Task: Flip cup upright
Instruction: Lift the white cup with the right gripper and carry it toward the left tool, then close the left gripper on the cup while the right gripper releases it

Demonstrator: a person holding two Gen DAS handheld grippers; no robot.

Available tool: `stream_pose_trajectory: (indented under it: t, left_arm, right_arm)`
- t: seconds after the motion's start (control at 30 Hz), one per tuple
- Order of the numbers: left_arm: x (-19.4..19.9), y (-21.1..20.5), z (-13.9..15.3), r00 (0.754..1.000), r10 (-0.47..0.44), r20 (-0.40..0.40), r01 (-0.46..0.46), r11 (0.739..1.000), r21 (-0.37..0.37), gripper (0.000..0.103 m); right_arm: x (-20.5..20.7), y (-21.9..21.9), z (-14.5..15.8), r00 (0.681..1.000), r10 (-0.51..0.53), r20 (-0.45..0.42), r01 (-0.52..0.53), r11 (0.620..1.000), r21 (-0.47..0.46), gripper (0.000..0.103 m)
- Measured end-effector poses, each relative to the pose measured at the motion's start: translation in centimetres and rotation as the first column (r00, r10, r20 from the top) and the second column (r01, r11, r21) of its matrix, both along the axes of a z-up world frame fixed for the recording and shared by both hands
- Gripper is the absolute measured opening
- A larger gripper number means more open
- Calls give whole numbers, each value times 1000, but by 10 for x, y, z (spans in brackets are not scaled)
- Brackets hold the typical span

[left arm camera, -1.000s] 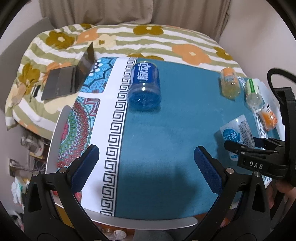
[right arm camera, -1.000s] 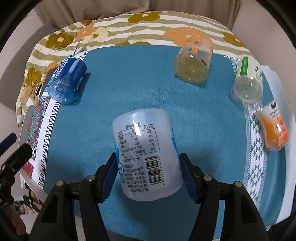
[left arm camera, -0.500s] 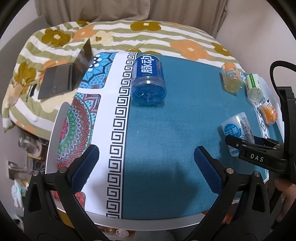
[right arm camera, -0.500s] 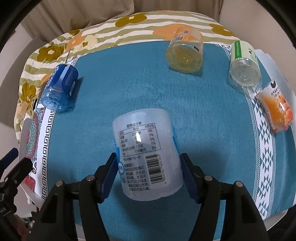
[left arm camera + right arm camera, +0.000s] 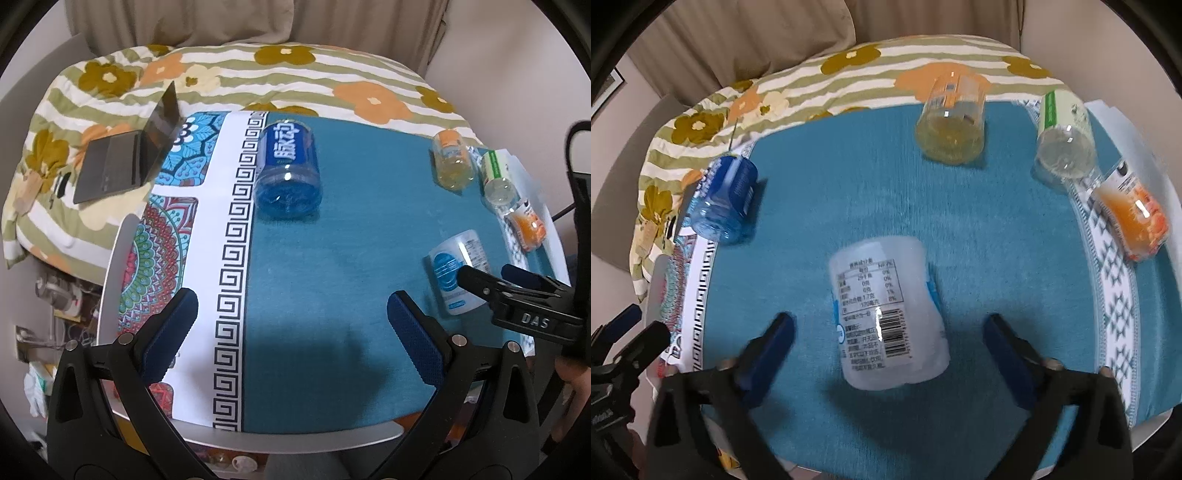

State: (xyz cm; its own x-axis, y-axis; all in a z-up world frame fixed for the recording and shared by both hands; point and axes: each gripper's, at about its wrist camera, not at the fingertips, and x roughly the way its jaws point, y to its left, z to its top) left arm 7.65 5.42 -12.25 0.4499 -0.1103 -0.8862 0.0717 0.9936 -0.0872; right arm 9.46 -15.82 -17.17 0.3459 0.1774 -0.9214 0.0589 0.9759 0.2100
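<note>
A translucent white cup [image 5: 890, 317] with a printed label and barcode stands mouth-down on the teal cloth. My right gripper [image 5: 890, 339] is open, its blue pads wide apart on either side of the cup and clear of it. The cup also shows in the left wrist view [image 5: 458, 273], partly behind the right gripper's fingers [image 5: 480, 284]. My left gripper [image 5: 291, 325] is open and empty above the cloth near the table's front edge.
A blue cup [image 5: 288, 173] stands mouth-down at the left of the teal cloth. A yellow cup [image 5: 951, 125], a green-labelled clear cup [image 5: 1063, 140] and an orange cup [image 5: 1134, 221] stand at the back right. A laptop [image 5: 125, 162] lies on the flowered bedding. The table's rim [image 5: 295, 439] is close.
My right gripper has opened and let go of the white cup, which now rests on the cloth. The right wrist view has pulled back and is blurred. The left gripper has drifted slightly.
</note>
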Motion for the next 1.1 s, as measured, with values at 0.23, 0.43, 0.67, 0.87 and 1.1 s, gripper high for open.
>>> stream_pose_trajectory:
  t: [0.23, 0.43, 0.67, 0.87, 1.1]
  left_arm:
    - [15, -27, 29, 998, -53, -16, 53, 998, -25, 103]
    - [31, -74, 35, 994, -70, -80, 67, 997, -36, 103]
    - [47, -122, 18, 977, 24, -213, -35, 998, -49, 103]
    - [62, -149, -12, 933, 143, -331, -163, 986, -32, 103]
    - [74, -159, -34, 875, 234, -425, -252, 968, 15, 101]
  right_arm:
    - [-4, -29, 47, 999, -9, 34, 9, 1000, -2, 103]
    - [-2, -62, 69, 998, 42, 49, -36, 993, -113, 103]
    - [11, -97, 68, 984, 161, 75, -145, 973, -178, 103]
    - [36, -124, 60, 961, 261, 91, -243, 955, -171, 103]
    - [62, -139, 45, 934, 347, 84, -335, 933, -129, 103]
